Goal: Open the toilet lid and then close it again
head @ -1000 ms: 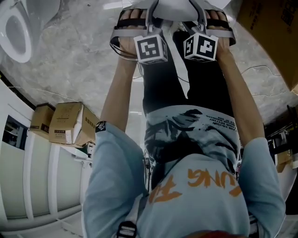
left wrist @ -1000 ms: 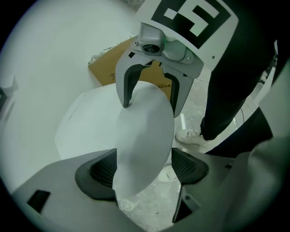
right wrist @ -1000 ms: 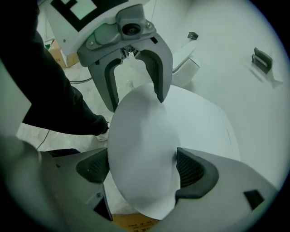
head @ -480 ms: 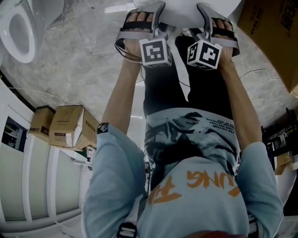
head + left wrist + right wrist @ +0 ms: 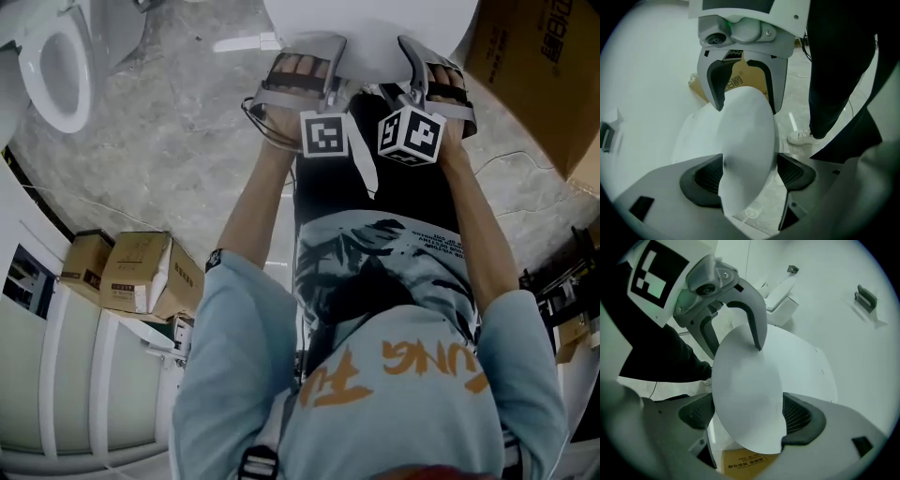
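We had the left claw [image 5: 747, 173] and right claw [image 5: 749, 414] clamped side by side on the near rim of the toilet lid [image 5: 375, 23], which stretched ahead.

Two hand-held grippers [image 5: 328, 82] [image 5: 412, 80], two toilets [image 5: 56, 70] [image 5: 375, 23], three cardboard boxes [image 5: 80, 262] [image 5: 141, 272] [image 5: 544, 75].

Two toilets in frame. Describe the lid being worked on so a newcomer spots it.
On the grey marble floor, look at the top centre of the head view, beyond the person's legs. The toilet lid is the smooth white rounded plate, with the left tongs and right tongs both clamped on its edge. The other toilet, far left, shows an open bowl and nothing touches it.
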`<action>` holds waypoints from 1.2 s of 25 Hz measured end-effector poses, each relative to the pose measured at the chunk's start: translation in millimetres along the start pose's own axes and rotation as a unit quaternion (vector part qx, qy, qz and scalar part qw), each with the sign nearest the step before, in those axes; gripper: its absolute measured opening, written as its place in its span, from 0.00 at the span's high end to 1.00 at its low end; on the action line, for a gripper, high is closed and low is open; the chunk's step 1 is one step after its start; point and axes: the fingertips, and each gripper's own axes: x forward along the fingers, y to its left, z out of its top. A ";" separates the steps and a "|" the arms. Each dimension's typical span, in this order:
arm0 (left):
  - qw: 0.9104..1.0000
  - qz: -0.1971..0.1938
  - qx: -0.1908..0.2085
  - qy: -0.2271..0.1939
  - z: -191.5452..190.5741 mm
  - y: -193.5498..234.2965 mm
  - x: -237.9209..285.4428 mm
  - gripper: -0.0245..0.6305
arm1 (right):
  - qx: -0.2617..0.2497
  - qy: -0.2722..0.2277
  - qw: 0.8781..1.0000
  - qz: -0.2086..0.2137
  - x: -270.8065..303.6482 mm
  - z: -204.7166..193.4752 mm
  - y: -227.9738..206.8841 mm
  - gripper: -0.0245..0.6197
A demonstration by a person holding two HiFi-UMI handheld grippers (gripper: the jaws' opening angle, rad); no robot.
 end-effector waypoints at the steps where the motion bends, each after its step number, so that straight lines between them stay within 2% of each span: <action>1: 1.000 0.002 -0.001 0.002 2.3 0.4 -2.9 0.40 | 0.000 -0.001 1.000 0.000 -4.6 1.4 -1.7 0.25; 9: 1.000 0.021 -0.004 0.016 18.2 13.1 -33.0 0.42 | 0.030 -0.009 0.999 -0.013 -42.7 5.7 -20.5 0.24; 12: 1.000 0.024 -0.008 0.019 24.4 20.8 -51.2 0.46 | 0.040 -0.026 0.999 -0.020 -62.8 10.6 -30.4 0.24; 15: 0.999 0.039 0.003 0.026 31.2 37.2 -66.1 0.45 | 0.045 -0.047 0.997 -0.039 -82.7 13.2 -41.4 0.24; 18: 0.999 0.045 0.007 0.030 38.5 52.3 -77.5 0.40 | 0.038 -0.068 0.996 -0.050 -98.1 17.3 -51.5 0.24; 24: 0.998 0.053 0.026 0.036 52.1 62.5 -94.2 0.40 | 0.009 -0.099 0.993 -0.058 -119.1 21.4 -57.5 0.26; 27: 0.998 0.048 0.021 0.039 58.3 65.7 -102.8 0.41 | -0.007 -0.108 0.992 -0.064 -127.5 23.4 -54.2 0.31; 30: 0.997 0.057 0.019 0.040 62.1 77.7 -115.0 0.46 | -0.023 -0.100 0.992 -0.078 -130.2 24.2 -54.4 0.34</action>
